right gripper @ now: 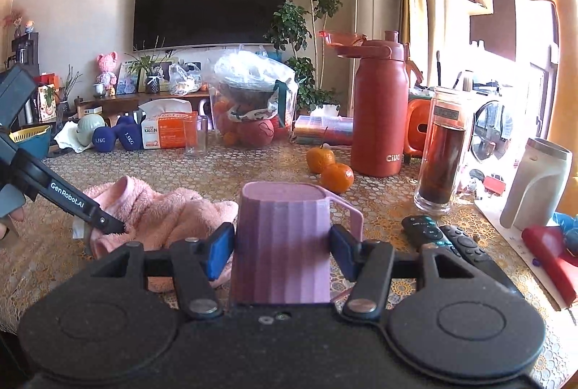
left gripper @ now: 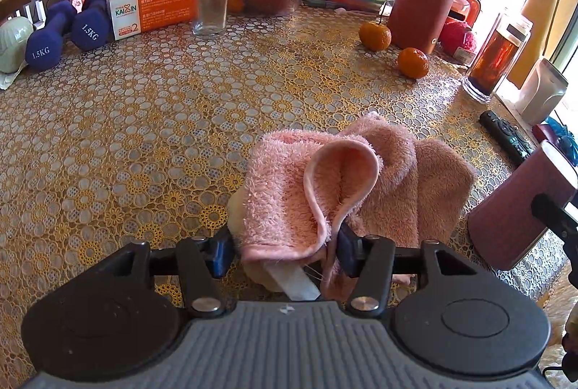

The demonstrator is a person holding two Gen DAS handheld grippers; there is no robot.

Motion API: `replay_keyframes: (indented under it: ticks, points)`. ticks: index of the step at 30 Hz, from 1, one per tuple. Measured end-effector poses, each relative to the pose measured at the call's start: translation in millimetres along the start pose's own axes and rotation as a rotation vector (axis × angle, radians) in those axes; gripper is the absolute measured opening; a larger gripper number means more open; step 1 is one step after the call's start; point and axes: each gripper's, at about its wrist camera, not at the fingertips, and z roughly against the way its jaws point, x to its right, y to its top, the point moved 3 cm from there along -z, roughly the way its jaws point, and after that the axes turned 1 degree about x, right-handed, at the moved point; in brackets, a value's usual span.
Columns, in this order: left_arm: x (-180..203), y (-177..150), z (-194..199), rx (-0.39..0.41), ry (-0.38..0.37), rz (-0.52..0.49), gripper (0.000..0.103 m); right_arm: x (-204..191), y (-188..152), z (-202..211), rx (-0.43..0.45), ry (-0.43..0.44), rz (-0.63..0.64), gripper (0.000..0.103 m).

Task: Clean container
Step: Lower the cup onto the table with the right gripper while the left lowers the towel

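Two grippers engaged: left gripper (left gripper: pixel 285 253) pinches the fluffy pink towel (left gripper: pixel 346 179); right gripper (right gripper: pixel 281 249) clamps the upturned mauve ribbed plastic cup (right gripper: pixel 285 237). Steady it, wipe firmly.

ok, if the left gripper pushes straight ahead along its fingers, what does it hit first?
The pink towel: it already sits bunched between the left gripper fingers. Beyond it, bare tablecloth; further objects look well off, though fisheye depth is uncertain.
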Motion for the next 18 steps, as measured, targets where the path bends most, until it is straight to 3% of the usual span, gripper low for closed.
replay_keyframes:
  ticks: [2,7,9,18]
  points:
    - [-1,-3,2,-0.001,0.002,0.008,0.066,2,-2,3,-0.008,-0.012,-0.02,0.066]
    - [-3,-13,14,0.017,-0.002,0.025,0.073,7,-2,11,-0.029,0.002,-0.071,0.077]
    - [-5,-16,20,0.029,-0.006,0.037,0.076,8,-2,15,-0.04,0.01,-0.089,0.086]
    - [2,-35,57,0.104,-0.044,0.059,0.084,4,-1,41,-0.078,0.075,-0.188,0.097]
